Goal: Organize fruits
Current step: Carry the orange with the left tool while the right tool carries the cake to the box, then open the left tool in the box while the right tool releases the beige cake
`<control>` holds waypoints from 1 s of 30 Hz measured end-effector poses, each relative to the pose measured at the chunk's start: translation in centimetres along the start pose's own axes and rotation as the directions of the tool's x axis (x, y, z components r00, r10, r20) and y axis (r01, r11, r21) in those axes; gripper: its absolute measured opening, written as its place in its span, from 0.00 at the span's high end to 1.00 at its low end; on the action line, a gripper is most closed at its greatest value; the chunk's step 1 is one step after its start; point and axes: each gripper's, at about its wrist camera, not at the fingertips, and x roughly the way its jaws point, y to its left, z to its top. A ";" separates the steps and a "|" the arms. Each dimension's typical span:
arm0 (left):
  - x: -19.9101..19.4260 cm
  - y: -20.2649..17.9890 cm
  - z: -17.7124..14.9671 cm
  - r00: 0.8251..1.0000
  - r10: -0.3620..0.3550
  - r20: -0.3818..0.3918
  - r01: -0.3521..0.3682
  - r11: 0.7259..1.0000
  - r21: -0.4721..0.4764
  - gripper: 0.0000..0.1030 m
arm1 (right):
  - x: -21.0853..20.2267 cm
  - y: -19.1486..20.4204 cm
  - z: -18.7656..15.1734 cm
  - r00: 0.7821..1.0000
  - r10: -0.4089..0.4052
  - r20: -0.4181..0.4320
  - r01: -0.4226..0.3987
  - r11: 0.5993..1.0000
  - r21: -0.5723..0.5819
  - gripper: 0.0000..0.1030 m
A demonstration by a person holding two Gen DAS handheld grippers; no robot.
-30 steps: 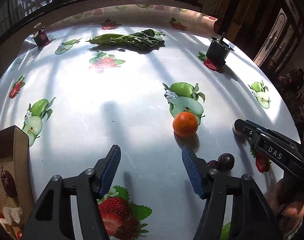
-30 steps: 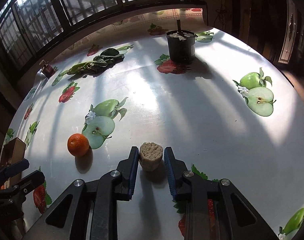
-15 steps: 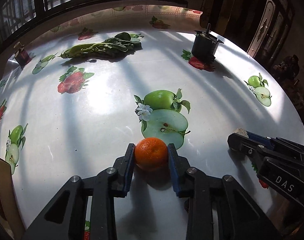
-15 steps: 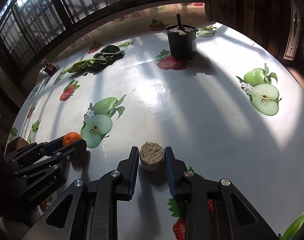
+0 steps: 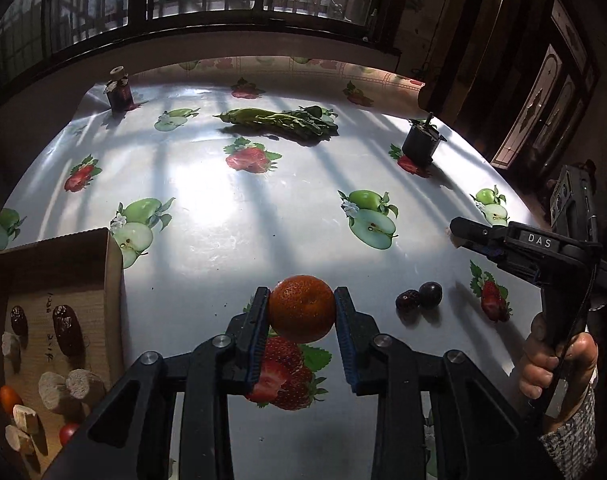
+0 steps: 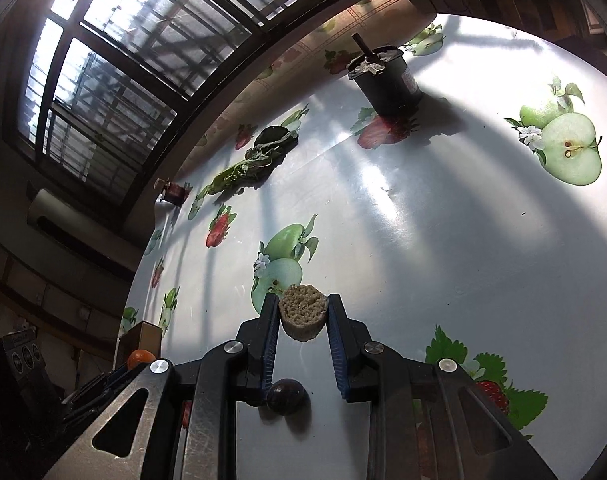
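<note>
Left tool (image 5: 302, 308) pinches the orange (image 5: 302, 307) tight, blue ribbed pads pressed on both sides, the dimpled fruit held above the glossy fruit-print surface (image 5: 231, 216). Right tool (image 6: 303, 314) is clamped on a pale, porous, spongy chunk (image 6: 302, 311), flat cut face showing. From the left camera that chunk is almost hidden behind the right tool's black tip (image 5: 469, 236). A cardboard box (image 5: 63, 300) at the left, cut off by the frame, holds wrinkled dates, pale chunks and small red fruits. Two dark round fruits (image 5: 419, 298) lie together on the surface; exactly what they are is hard to tell.
</note>
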 end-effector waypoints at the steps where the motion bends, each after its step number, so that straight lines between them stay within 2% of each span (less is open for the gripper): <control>1: -1.0 1.4 -0.6 1.000 0.022 0.010 -0.021 0.999 -0.028 0.70 | 0.0 0.4 -0.2 1.000 0.004 0.000 -0.004 1.000 -0.009 0.75; 5: -5.0 8.4 -3.3 0.993 0.108 0.037 -0.099 0.978 -0.186 0.70 | 0.5 2.3 -1.1 1.000 0.003 -0.009 -0.004 0.998 -0.056 0.75; 9: -7.7 14.8 -5.7 0.968 0.249 0.010 -0.235 0.927 -0.291 0.70 | 0.7 5.4 -2.4 1.000 -0.028 -0.002 0.027 0.990 -0.138 0.75; 13: -8.7 19.0 -7.9 0.960 0.278 -0.026 -0.268 0.893 -0.362 0.70 | 0.6 10.7 -5.4 0.997 0.049 -0.052 -0.059 0.977 -0.206 0.75; 16: -8.3 20.3 -9.2 0.959 0.278 -0.053 -0.277 0.882 -0.382 0.70 | 1.3 15.6 -8.5 0.987 0.102 -0.124 -0.133 0.952 -0.275 0.75; 19: -7.8 20.4 -10.1 0.962 0.267 -0.054 -0.267 0.885 -0.381 0.69 | 2.9 20.5 -12.2 0.969 0.134 -0.209 -0.202 0.915 -0.348 0.75; 22: -7.9 19.8 -10.3 0.960 0.276 -0.039 -0.272 0.897 -0.349 0.70 | 4.7 24.4 -15.9 0.954 0.124 -0.273 -0.236 0.873 -0.428 0.75; 26: -8.1 19.7 -10.8 0.961 0.276 -0.031 -0.270 0.906 -0.326 0.70 | 6.9 27.7 -20.4 0.947 0.067 -0.315 -0.233 0.817 -0.528 0.75; 30: -8.2 20.3 -11.3 0.960 0.277 -0.032 -0.272 0.904 -0.331 0.69 | 7.8 29.3 -23.2 0.965 -0.027 -0.262 -0.154 0.748 -0.645 0.75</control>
